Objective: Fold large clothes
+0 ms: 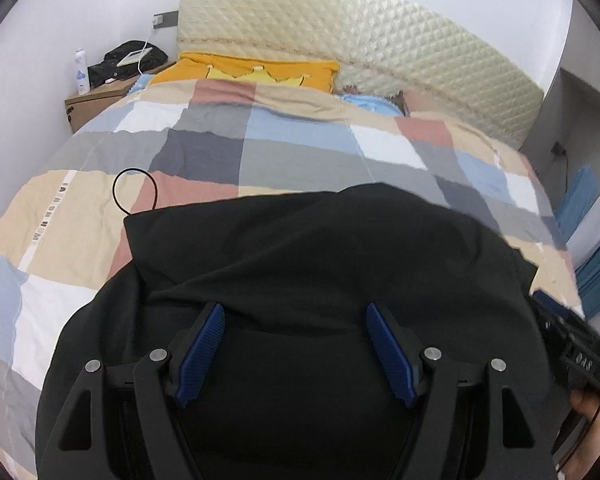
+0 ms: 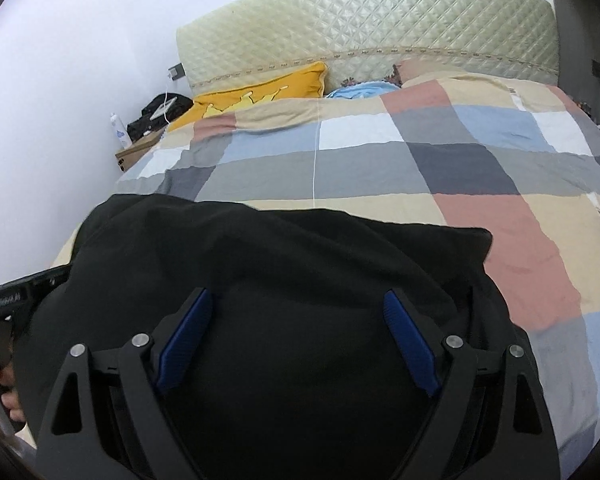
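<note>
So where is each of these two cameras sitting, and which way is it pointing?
Left wrist view: sits on the left gripper, looking down over its open blue fingers at the black garment; the right gripper shows at the edge.
Right wrist view: sits on the right gripper, open, facing likewise; the left gripper shows.
Shared: garment, checked quilt, yellow pillow, headboard.

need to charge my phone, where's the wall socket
In the left wrist view the wall socket sits upper left, on the wall beside the quilted headboard, above the nightstand.
</note>
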